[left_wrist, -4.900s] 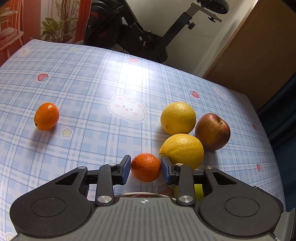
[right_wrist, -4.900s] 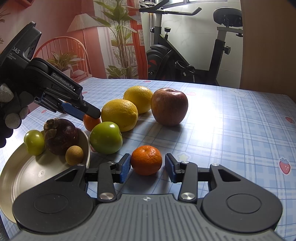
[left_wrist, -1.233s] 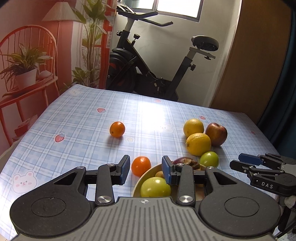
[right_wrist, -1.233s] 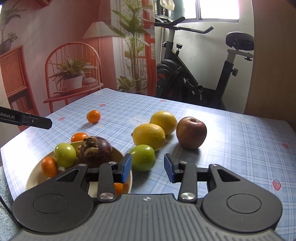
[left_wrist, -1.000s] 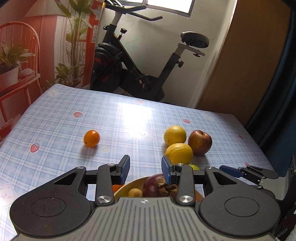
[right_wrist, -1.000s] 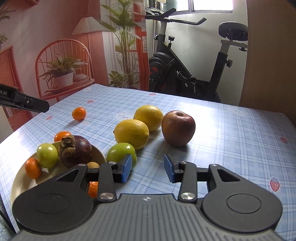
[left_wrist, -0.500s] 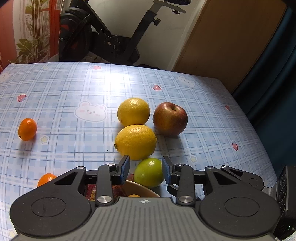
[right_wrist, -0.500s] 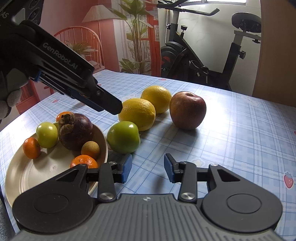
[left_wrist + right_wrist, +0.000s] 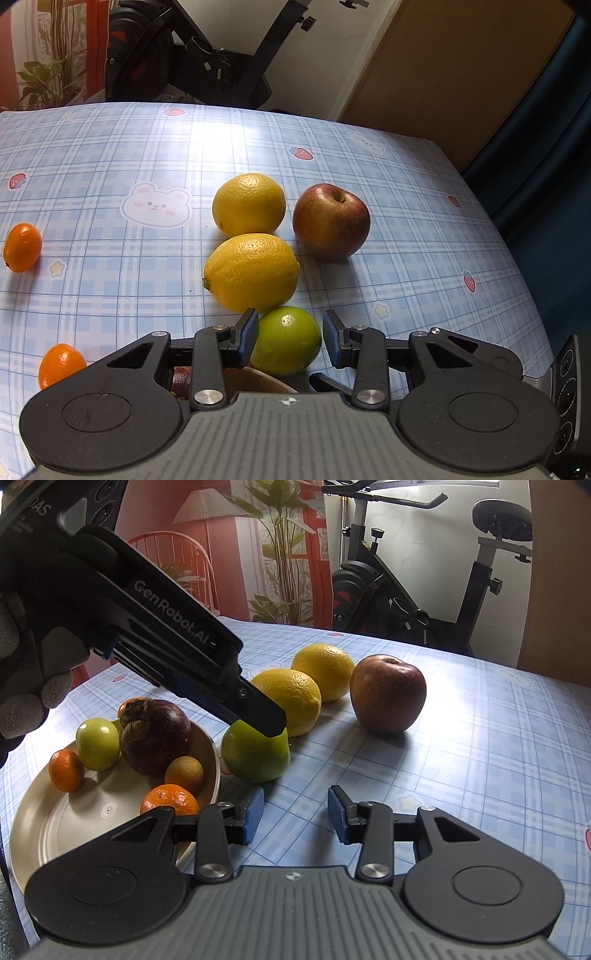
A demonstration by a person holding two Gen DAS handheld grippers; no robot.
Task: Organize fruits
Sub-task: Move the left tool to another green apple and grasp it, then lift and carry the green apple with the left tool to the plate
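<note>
My left gripper (image 9: 289, 336) jaws are wide, straddling a smooth round green fruit (image 9: 286, 341) on the table just beside the plate (image 9: 74, 827); a lemon (image 9: 251, 272) sits just beyond. The plate holds a mangosteen (image 9: 155, 731), small green fruit, tangerines and a longan. My right gripper (image 9: 295, 814) hovers wide and empty, angled at the table before the green fruit.

1. left wrist view looks down from close above the green apple (image 9: 286, 339), facing the far table edge.
2. right wrist view sits low, sharing that apple (image 9: 255, 753).
</note>
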